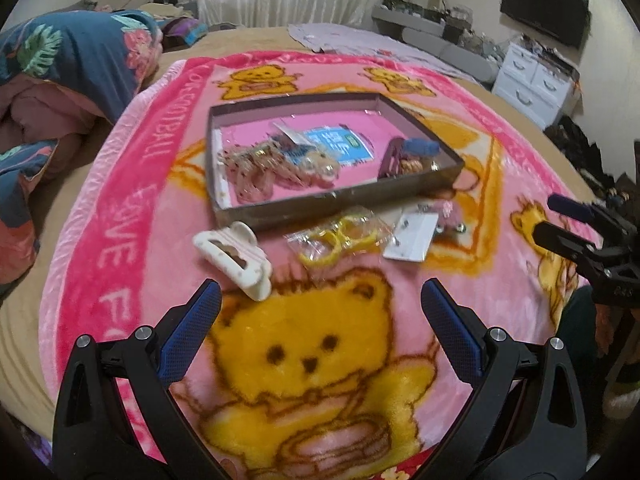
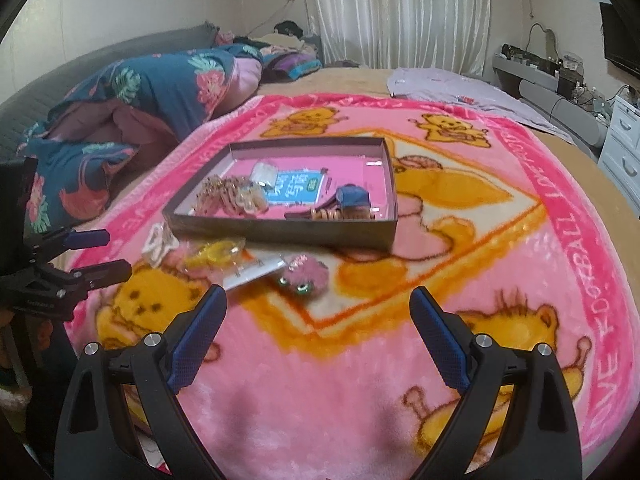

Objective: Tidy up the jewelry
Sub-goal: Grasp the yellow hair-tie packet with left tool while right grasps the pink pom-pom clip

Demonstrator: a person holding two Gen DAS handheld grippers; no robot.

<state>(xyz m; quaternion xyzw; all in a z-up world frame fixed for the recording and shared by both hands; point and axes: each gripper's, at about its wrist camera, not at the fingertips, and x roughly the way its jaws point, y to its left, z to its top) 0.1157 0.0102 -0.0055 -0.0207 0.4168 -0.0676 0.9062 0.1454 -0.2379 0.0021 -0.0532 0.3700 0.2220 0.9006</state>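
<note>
- Pink bear blanket (image 1: 132,184) covers the bed; we hold both grippers above it, empty.
- Left gripper (image 1: 320,312): fingers spread wide.
- Right gripper (image 2: 318,312): fingers spread wide.
- Grey tray (image 1: 340,200) holds jewelry; white hair claw (image 1: 232,258), yellow packet (image 1: 340,238) and earring card (image 1: 410,236) lie just before it.

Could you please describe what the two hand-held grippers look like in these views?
The left hand-held gripper and the right hand-held gripper look alike: black plastic, clamp-like frames with two long fingers, each lined inside with a blue textured pad. Round silver bolt heads mark the pivots. Small pale lettering on the right one's body is too small to read in the left wrist view. No cables or sleeves show.
</note>
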